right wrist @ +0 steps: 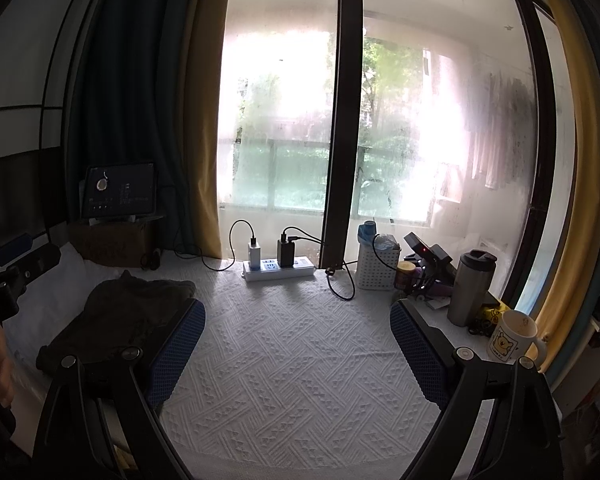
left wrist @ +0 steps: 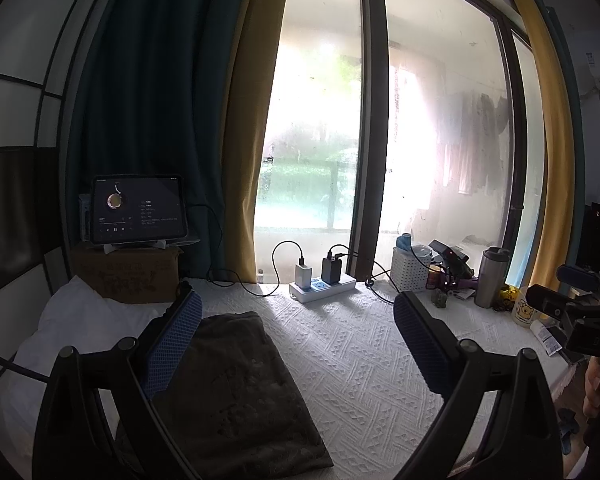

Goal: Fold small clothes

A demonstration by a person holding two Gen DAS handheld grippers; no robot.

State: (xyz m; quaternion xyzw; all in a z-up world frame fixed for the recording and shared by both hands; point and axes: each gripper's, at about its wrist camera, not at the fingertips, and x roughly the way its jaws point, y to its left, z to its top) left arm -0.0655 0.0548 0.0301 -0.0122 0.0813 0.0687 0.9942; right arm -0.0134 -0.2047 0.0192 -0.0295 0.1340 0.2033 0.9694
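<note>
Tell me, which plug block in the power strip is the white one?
The left charger is white. The black charger stands right beside it, and both sit plugged into the white power strip by the window.

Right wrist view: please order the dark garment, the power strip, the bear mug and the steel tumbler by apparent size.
1. dark garment
2. steel tumbler and power strip: alike, unranked
3. bear mug, nearer the camera, so unsure

A white textured bedspread [right wrist: 292, 360] carries a folded dark garment [left wrist: 236, 392] at its left, a white pillow [left wrist: 72, 320] and cardboard box [left wrist: 128, 276] beyond it, a power strip [right wrist: 278, 270] by the window, and a white basket [right wrist: 374, 270], steel flask [right wrist: 470, 290] and mug [right wrist: 510, 336] at the right.
</note>
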